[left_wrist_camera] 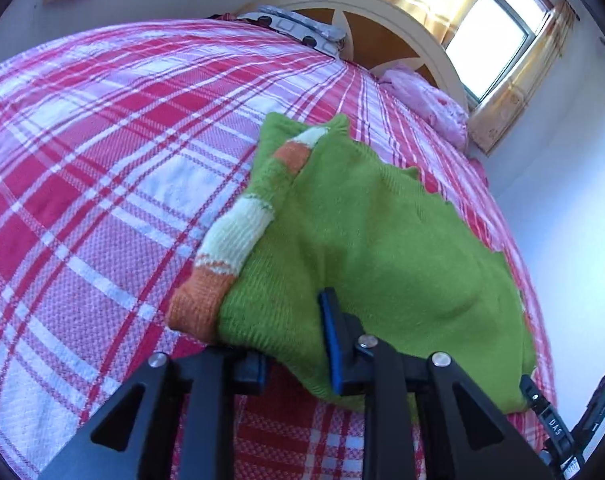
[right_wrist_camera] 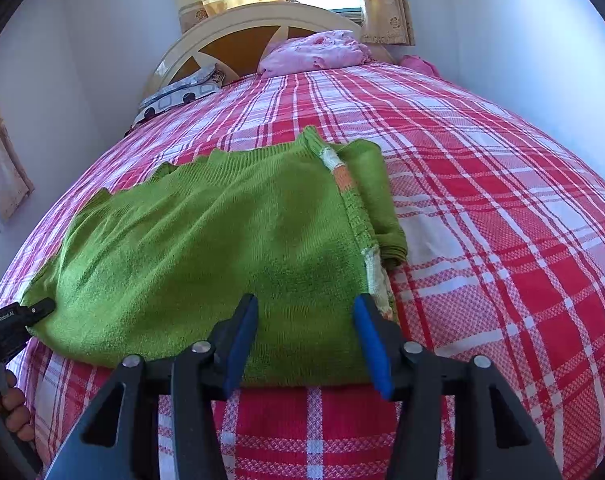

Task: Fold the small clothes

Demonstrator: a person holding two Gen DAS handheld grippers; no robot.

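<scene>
On bed point(right_wrist_camera: 502, 240), sweater point(right_wrist_camera: 222, 232) half folded. Left tool point(left_wrist_camera: 294, 344) pinches near hem; right tool point(right_wrist_camera: 306, 340) wide over hem. Grip both layers, lift evenly.

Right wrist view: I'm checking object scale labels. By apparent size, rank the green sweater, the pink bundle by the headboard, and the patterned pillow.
1. green sweater, by far.
2 and 3. pink bundle and patterned pillow look alike; both lie far away, so unranked.
</scene>
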